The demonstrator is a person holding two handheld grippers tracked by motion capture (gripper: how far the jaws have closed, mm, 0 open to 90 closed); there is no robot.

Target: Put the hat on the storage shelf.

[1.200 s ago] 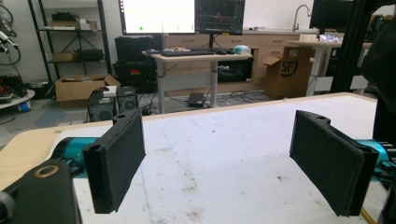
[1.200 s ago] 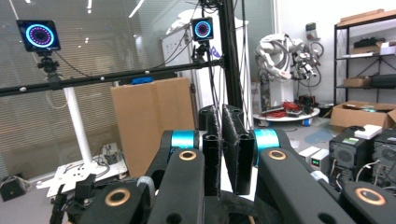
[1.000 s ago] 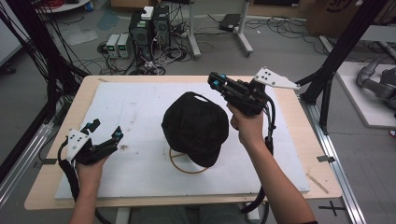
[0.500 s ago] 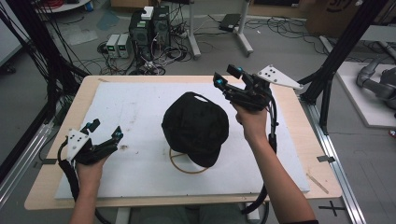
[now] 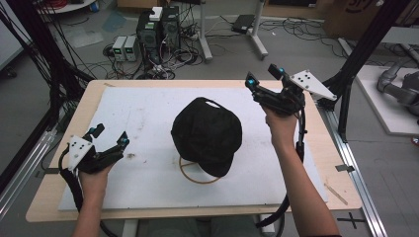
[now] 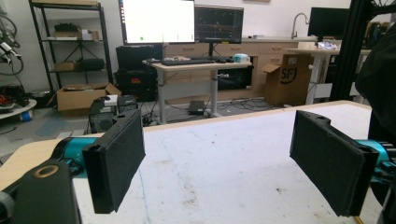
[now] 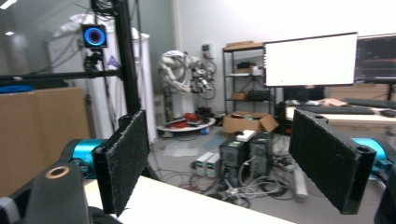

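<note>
While the black cap (image 5: 207,134) sits on its wooden ring stand (image 5: 196,173) at the middle of the white mat (image 5: 123,123), we hold our right gripper (image 5: 264,81) in the air just beside the cap's far right side, its jaws having just been opening and now spread wide with nothing between them. Our left gripper (image 5: 108,137) rests near the mat's left edge, well apart from the cap, its pads (image 6: 116,158) likewise spread and empty.

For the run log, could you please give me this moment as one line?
black cap: on wooden stand | right gripper: jaws just opened, empty, beside cap | left gripper: open, empty, apart from cap
</note>
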